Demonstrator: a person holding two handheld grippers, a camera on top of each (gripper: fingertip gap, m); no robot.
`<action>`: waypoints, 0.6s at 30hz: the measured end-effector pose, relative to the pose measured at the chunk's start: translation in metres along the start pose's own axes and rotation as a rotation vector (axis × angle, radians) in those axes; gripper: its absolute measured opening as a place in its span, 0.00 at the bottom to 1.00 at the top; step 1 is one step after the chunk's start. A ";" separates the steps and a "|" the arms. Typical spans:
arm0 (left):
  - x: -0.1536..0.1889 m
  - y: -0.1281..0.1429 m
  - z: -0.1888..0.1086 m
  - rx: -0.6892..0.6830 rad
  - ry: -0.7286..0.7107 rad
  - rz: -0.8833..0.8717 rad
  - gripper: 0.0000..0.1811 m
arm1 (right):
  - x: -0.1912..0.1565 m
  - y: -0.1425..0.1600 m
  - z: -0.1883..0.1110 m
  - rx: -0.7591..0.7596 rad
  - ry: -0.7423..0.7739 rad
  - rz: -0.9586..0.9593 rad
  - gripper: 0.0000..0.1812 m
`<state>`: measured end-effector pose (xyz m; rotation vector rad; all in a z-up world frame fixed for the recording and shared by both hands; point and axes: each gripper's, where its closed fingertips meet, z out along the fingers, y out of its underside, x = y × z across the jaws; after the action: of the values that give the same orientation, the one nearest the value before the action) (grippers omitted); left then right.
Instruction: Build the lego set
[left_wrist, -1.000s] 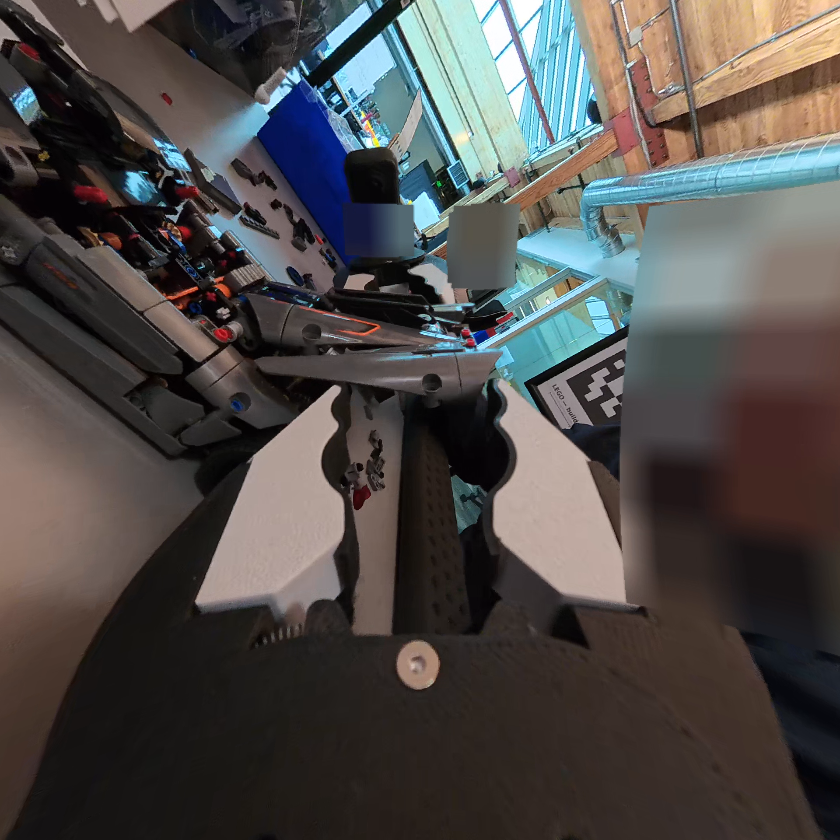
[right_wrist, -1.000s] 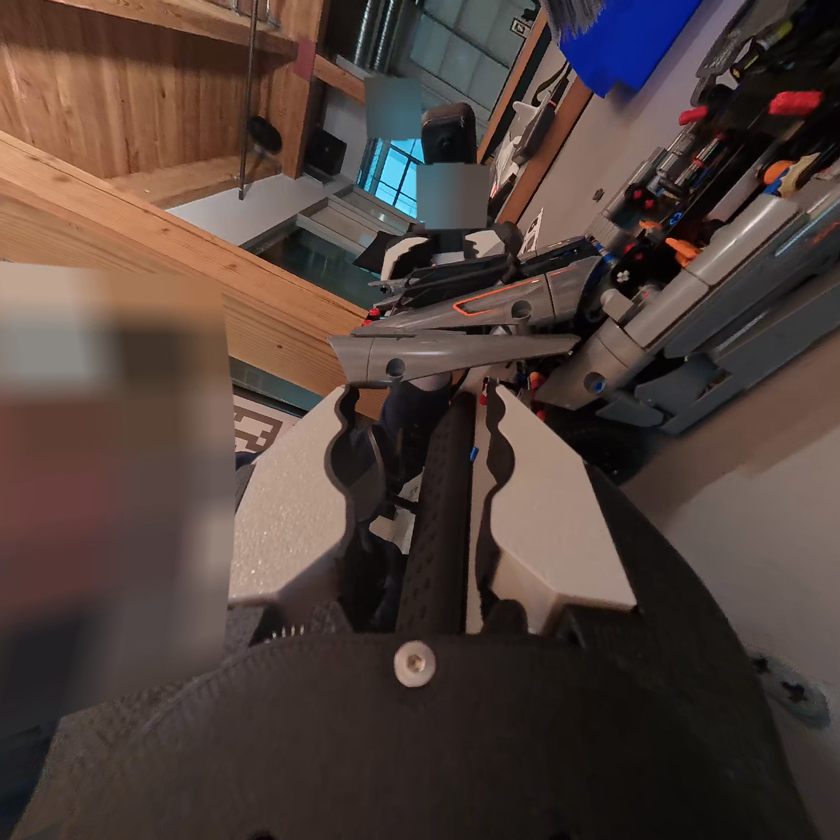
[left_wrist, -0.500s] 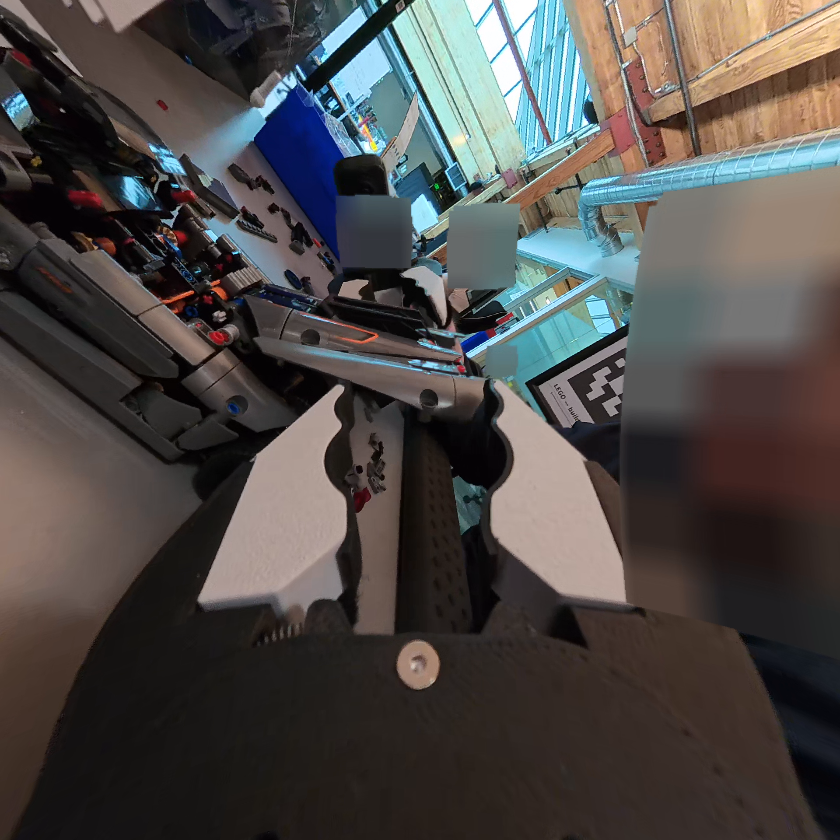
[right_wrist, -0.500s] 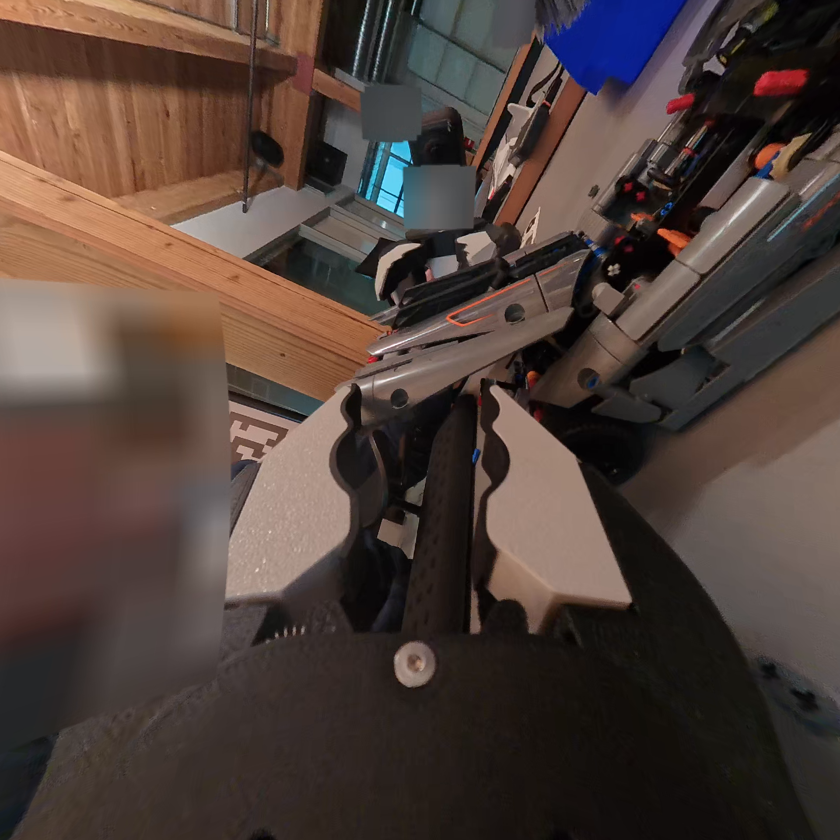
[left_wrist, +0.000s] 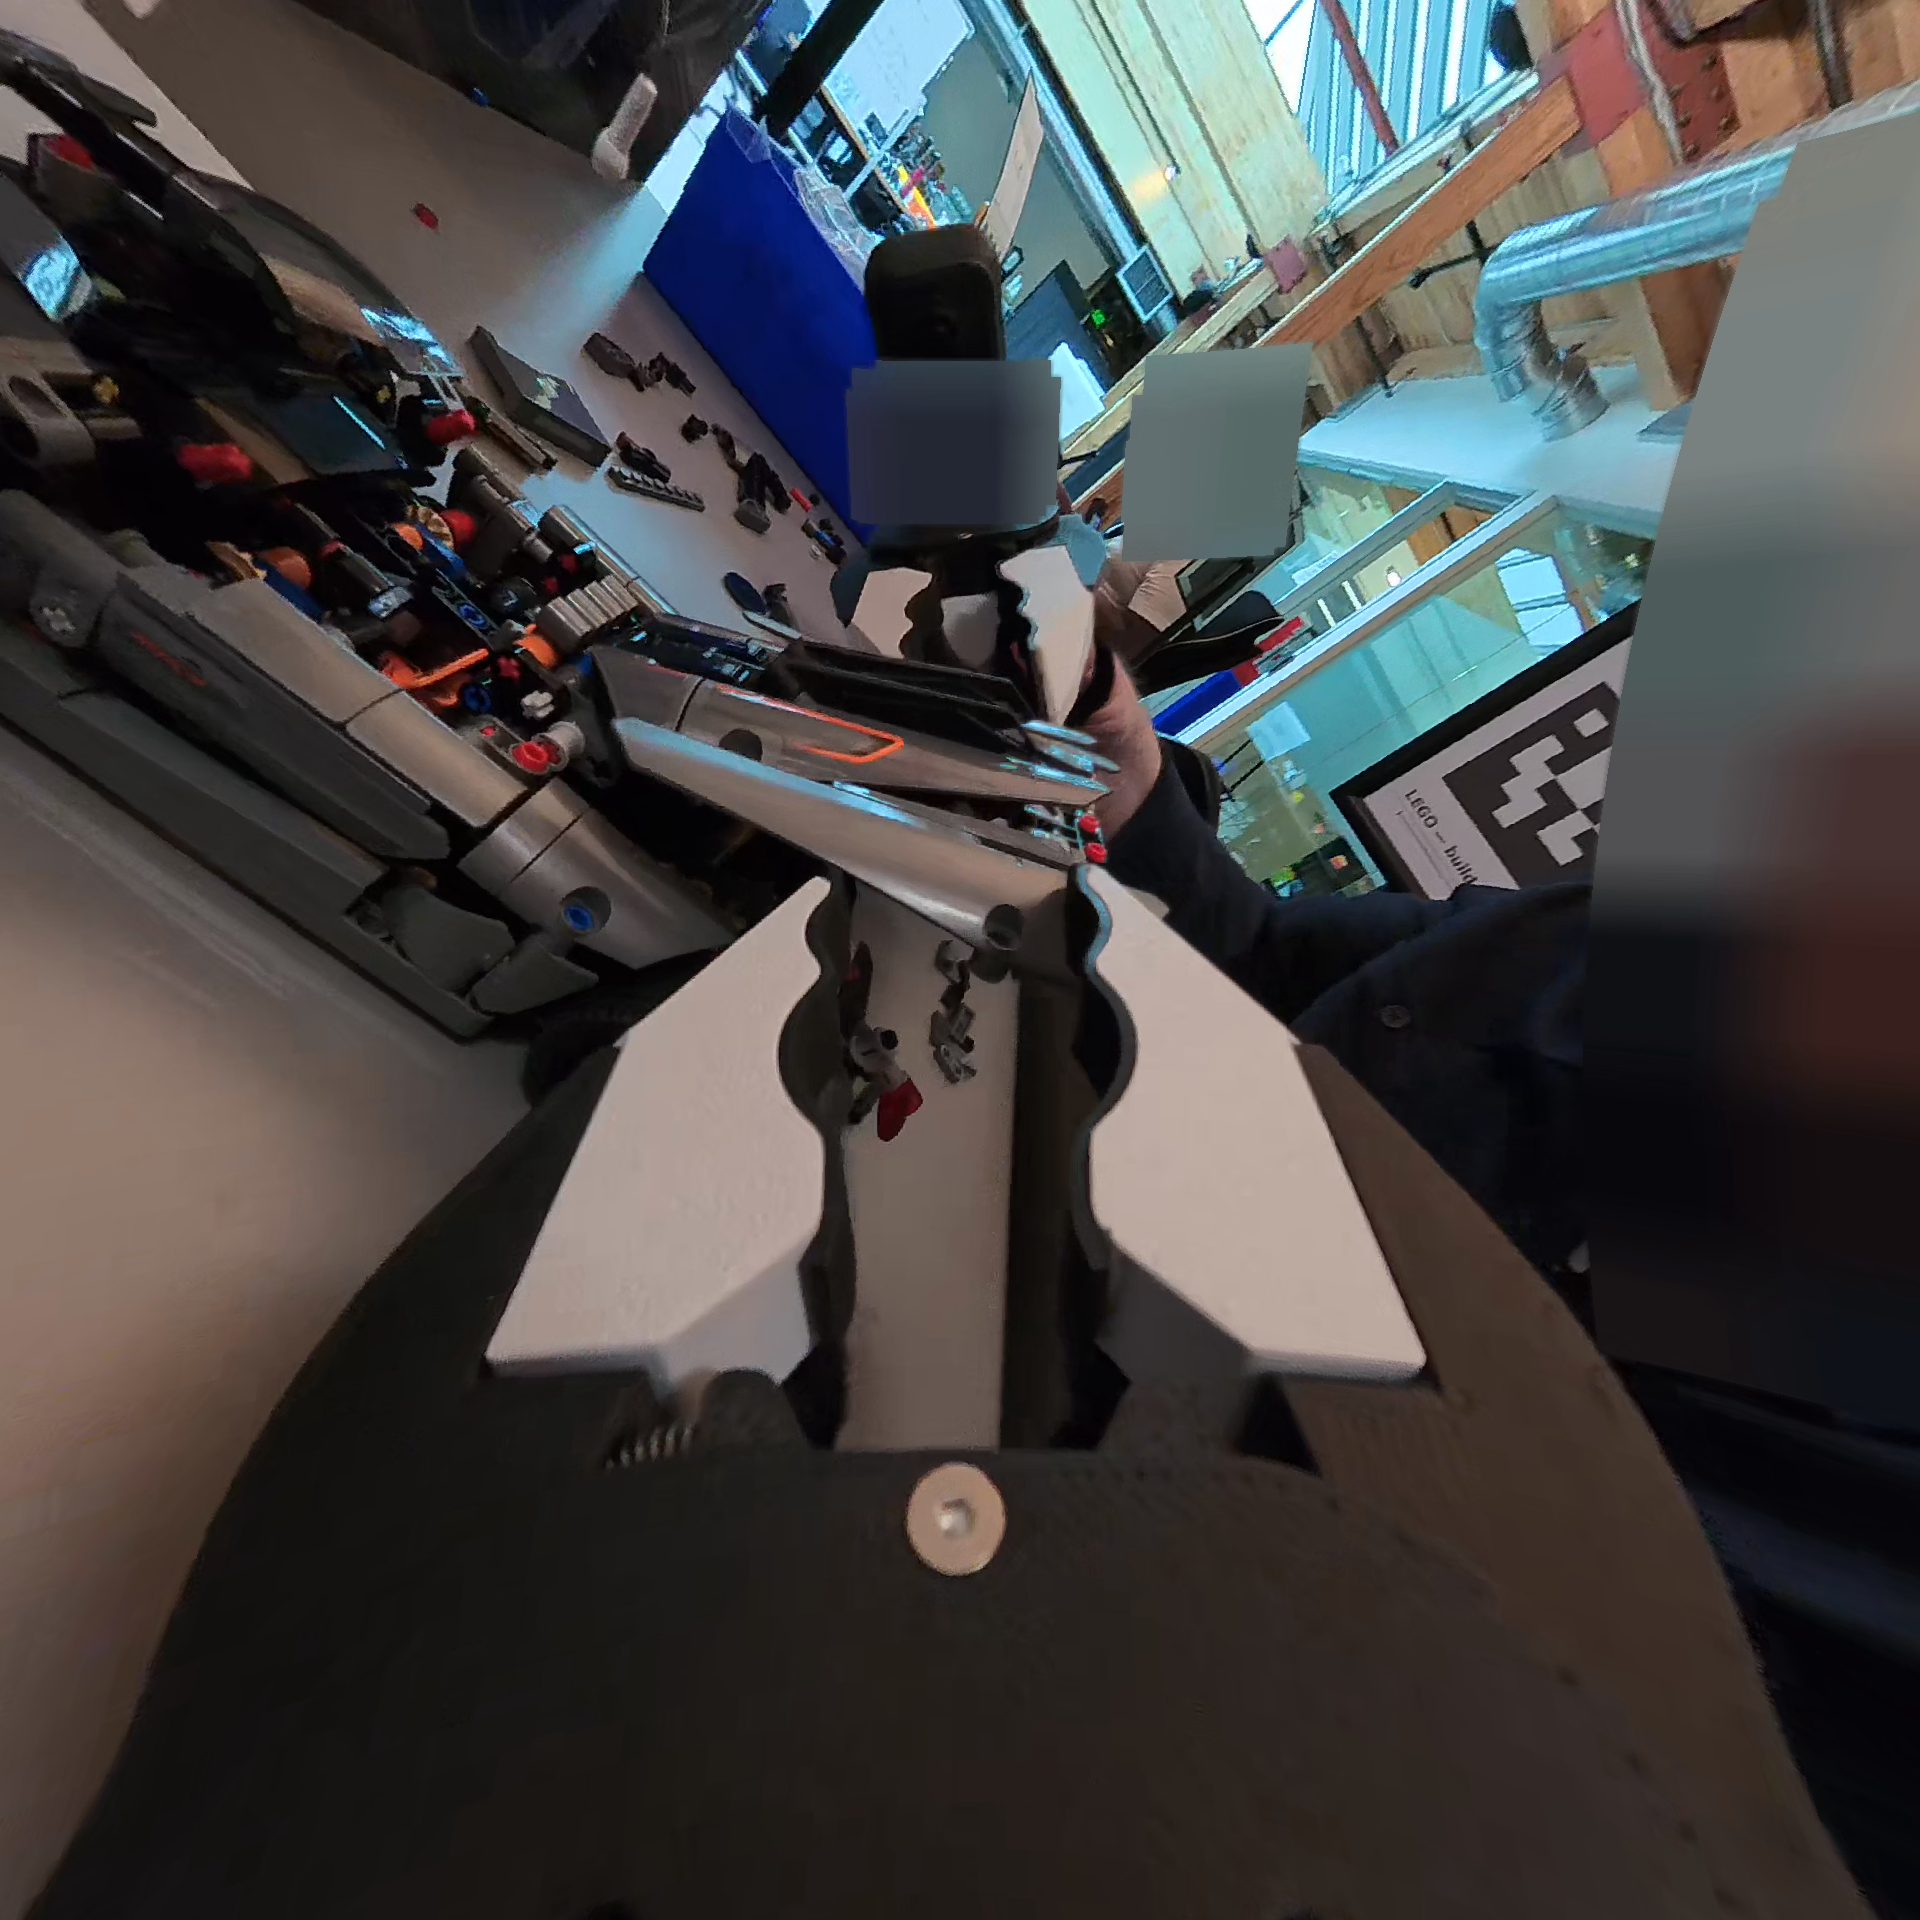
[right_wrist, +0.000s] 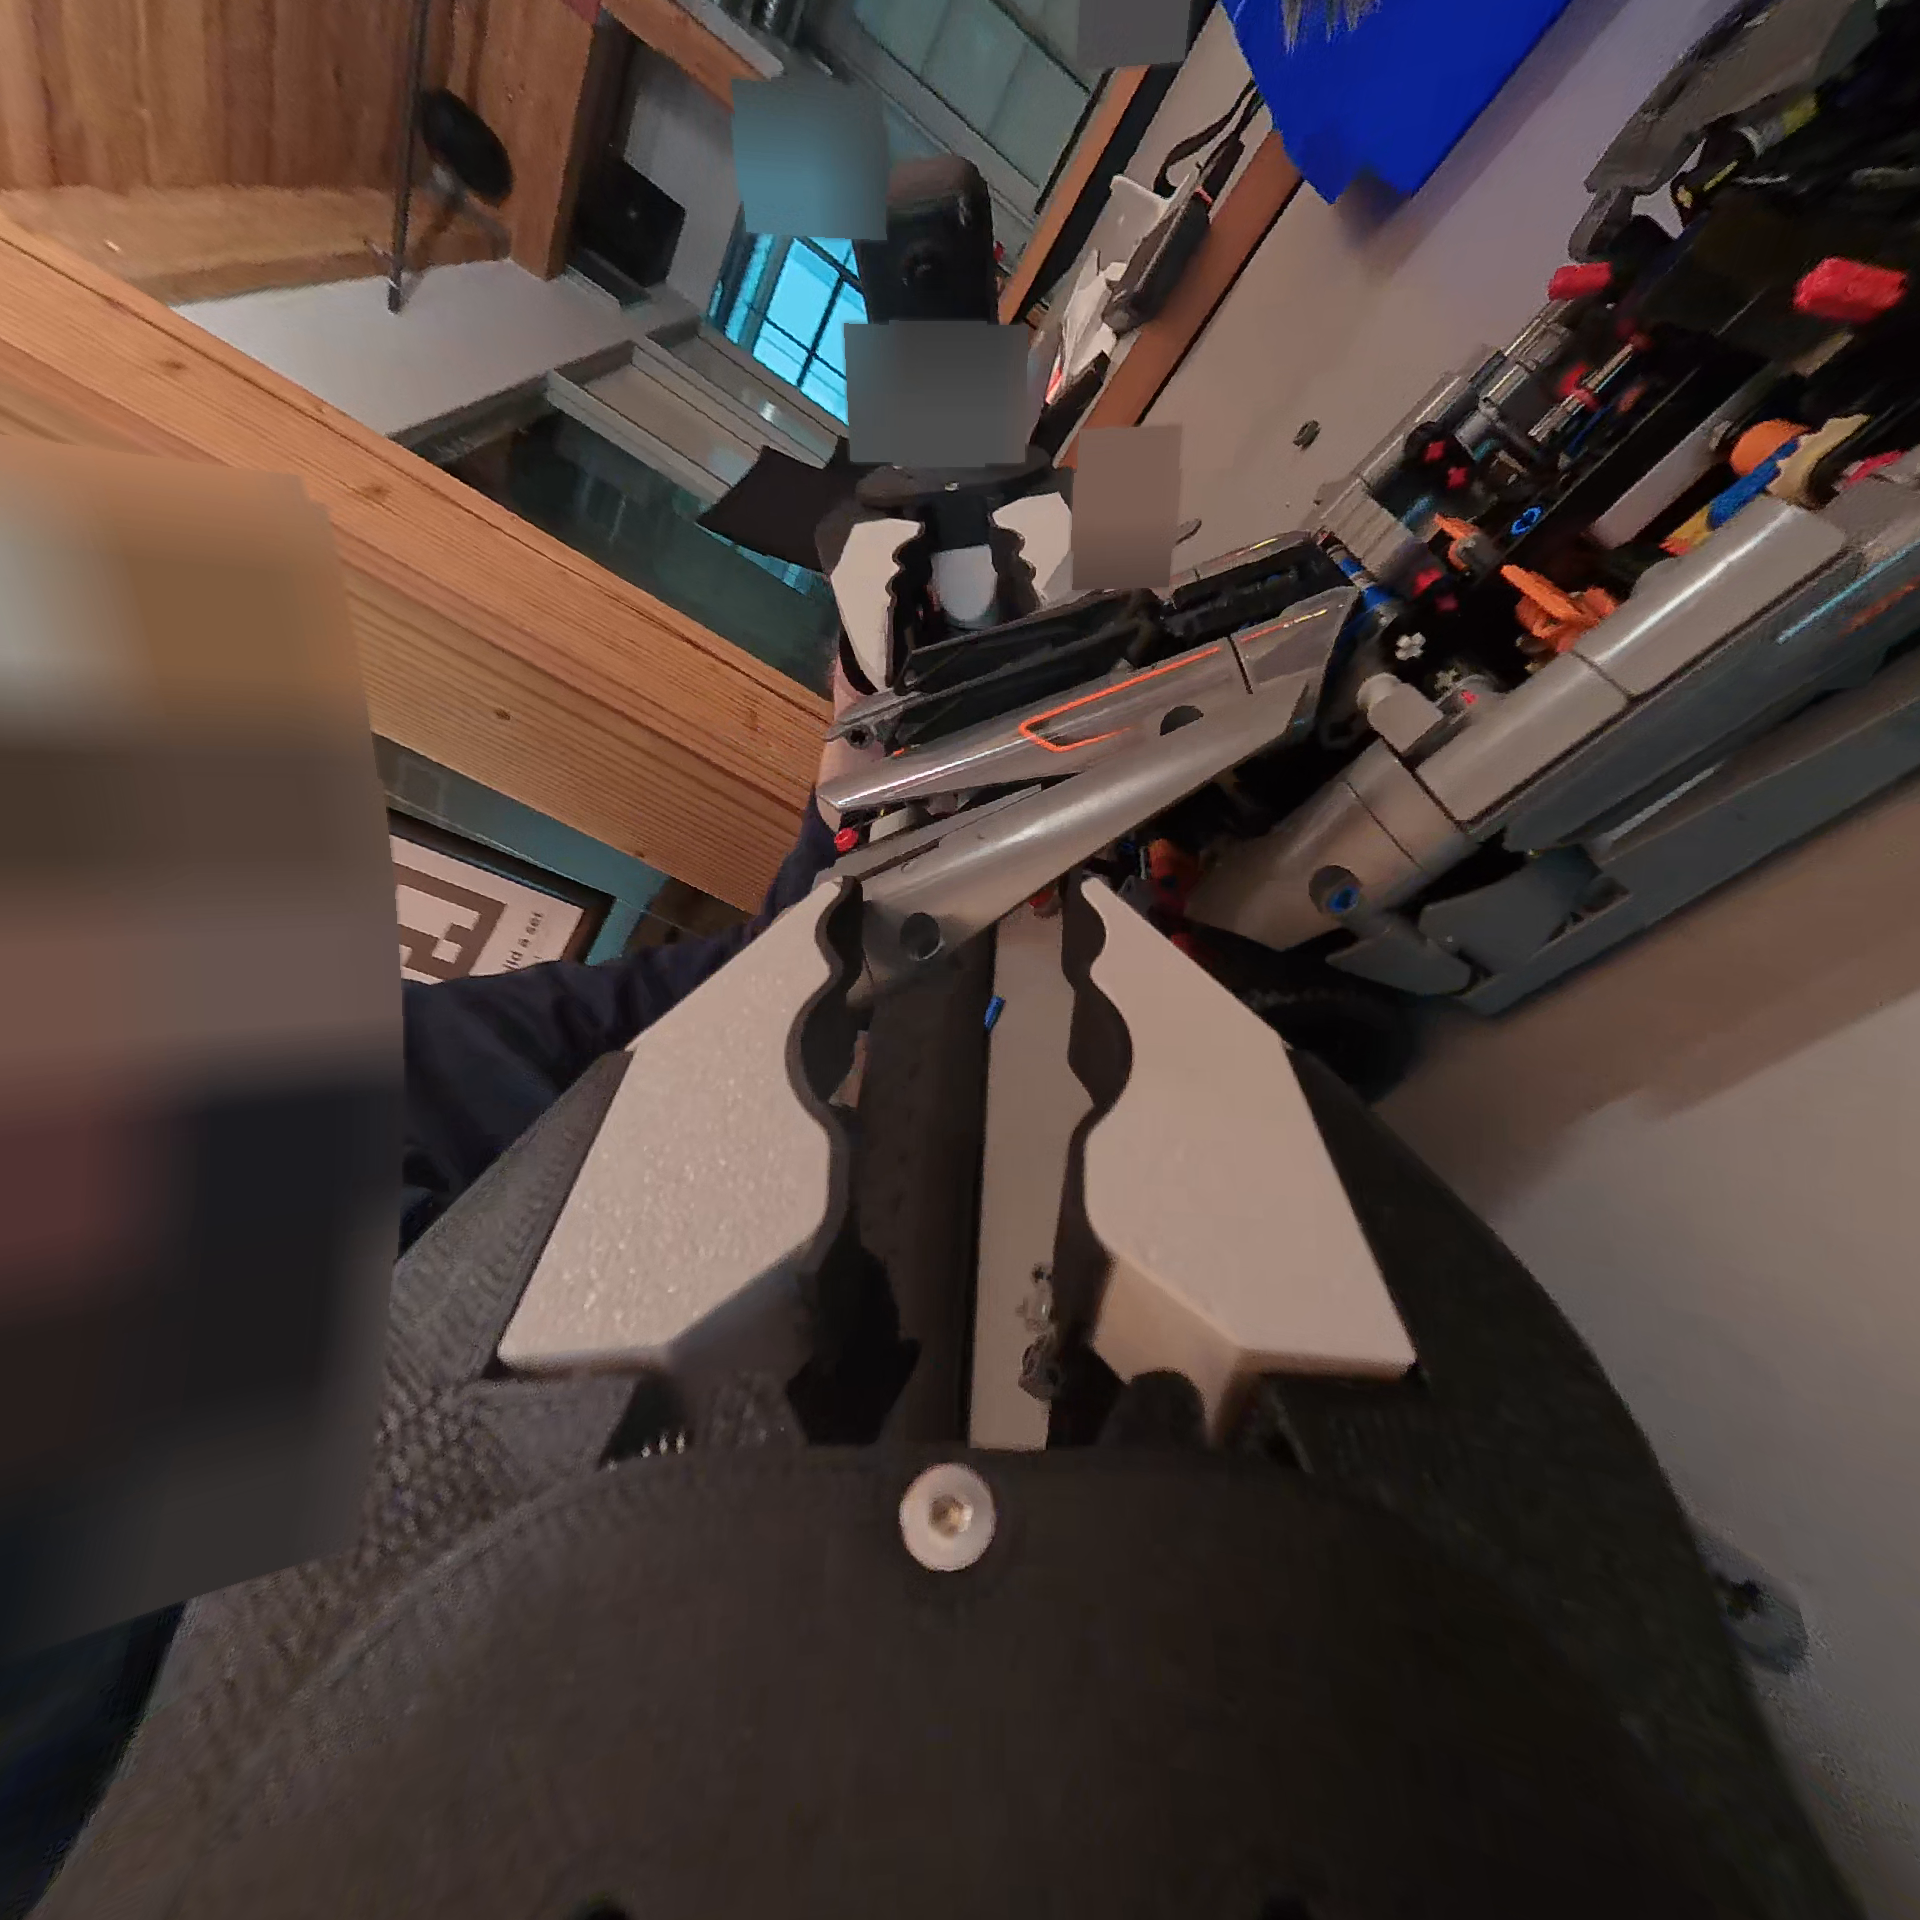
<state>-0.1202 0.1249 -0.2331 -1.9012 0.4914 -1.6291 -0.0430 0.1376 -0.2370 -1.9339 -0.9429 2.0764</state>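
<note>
Up close, our left tongs (left_wrist: 951, 899) stood only narrowly apart, and the holed end of a grey panel (left_wrist: 831, 821) filled the gap between the tips, so they looked clamped on it. The panel ran up and away to the left of the tips.

Our right tongs (right_wrist: 966, 904) stood at much the same narrow width. The same grey panel (right_wrist: 1039, 831) sat at their tips and pressed against the left finger. We could not tell whether the right finger touched it, so we could not tell if they gripped.

Just beyond the panel, nearly touching it, lay a second grey panel with an orange line (left_wrist: 790, 727), and a black slatted part (left_wrist: 894, 675) lay against that. Past these, the right tongs (left_wrist: 982, 623) faced us in the left wrist view, with a hand (left_wrist: 1127, 727) and a dark sleeve (left_wrist: 1299, 935) to their right.

Left of the left tongs, the big grey lego car (left_wrist: 260, 727) rested on the pale table (left_wrist: 156, 1143), joined to the panels. Farther off lay loose pieces (left_wrist: 665, 488) and a blue box (left_wrist: 748, 312). To the right stood a sign with a black-and-white pattern (left_wrist: 1507, 790).
</note>
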 end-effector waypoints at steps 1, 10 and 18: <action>0.000 0.001 0.000 -0.005 -0.007 0.010 0.21 | 0.001 0.001 0.000 -0.006 0.010 -0.012 0.20; -0.003 0.006 0.001 -0.049 -0.065 0.121 0.19 | 0.005 0.005 0.001 -0.051 0.072 -0.089 0.19; -0.007 0.014 0.002 -0.105 -0.115 0.206 0.18 | 0.011 0.011 0.002 -0.101 0.142 -0.153 0.17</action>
<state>-0.1183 0.1188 -0.2472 -1.9367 0.7115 -1.3775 -0.0431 0.1332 -0.2522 -1.9591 -1.1444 1.8150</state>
